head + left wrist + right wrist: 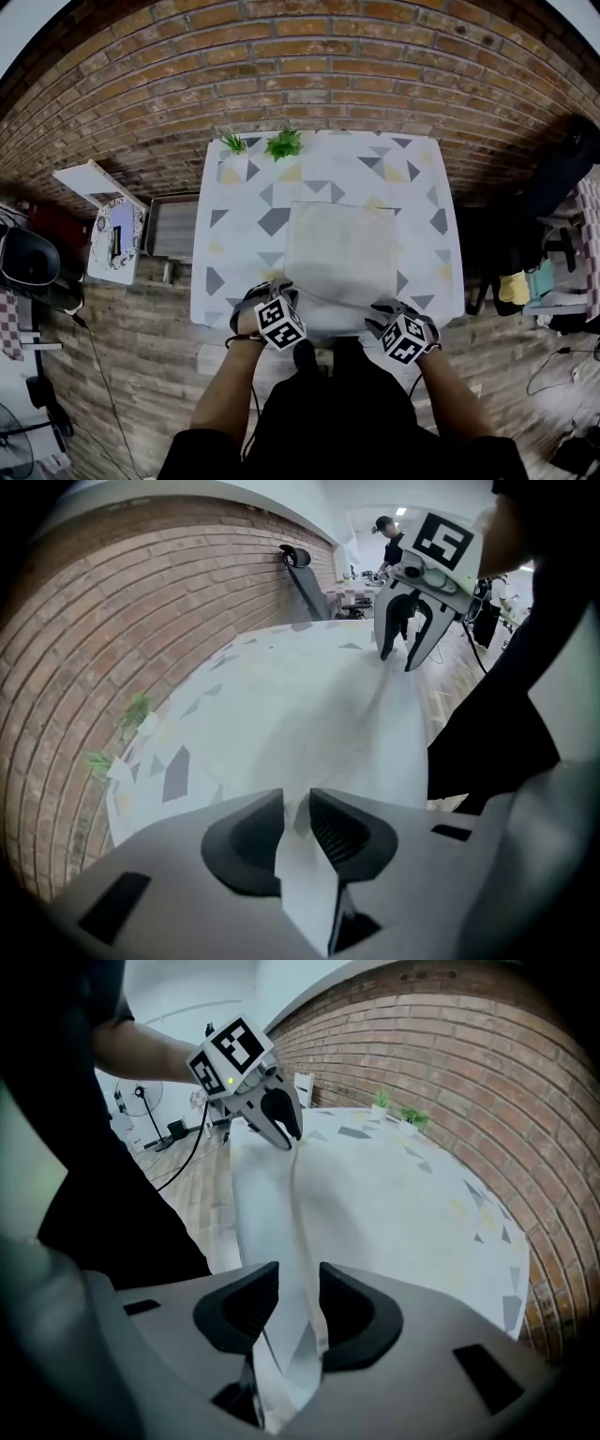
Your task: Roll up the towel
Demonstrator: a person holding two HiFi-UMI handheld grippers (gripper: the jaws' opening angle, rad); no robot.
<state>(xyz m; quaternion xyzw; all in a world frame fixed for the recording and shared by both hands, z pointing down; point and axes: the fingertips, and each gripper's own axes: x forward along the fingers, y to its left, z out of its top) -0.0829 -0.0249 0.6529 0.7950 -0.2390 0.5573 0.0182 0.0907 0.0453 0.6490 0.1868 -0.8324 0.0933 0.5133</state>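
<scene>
I see the table (234, 234) in its patterned cloth against the brick wall (281, 66), and the pale towel (339, 253) lies flat on it, near edge at the table's front. My left gripper (295, 822) pinches that edge between its pads — my right gripper (298, 1302) straddles it, jaws spread, not pressing

Red-brick wall (281, 56); wood-plank floor (141, 319); desk (234, 192) with a triangle-patterned top; two small green plants (284, 143) at its far edge; white stand (89, 178) to the left; even indoor light.
</scene>
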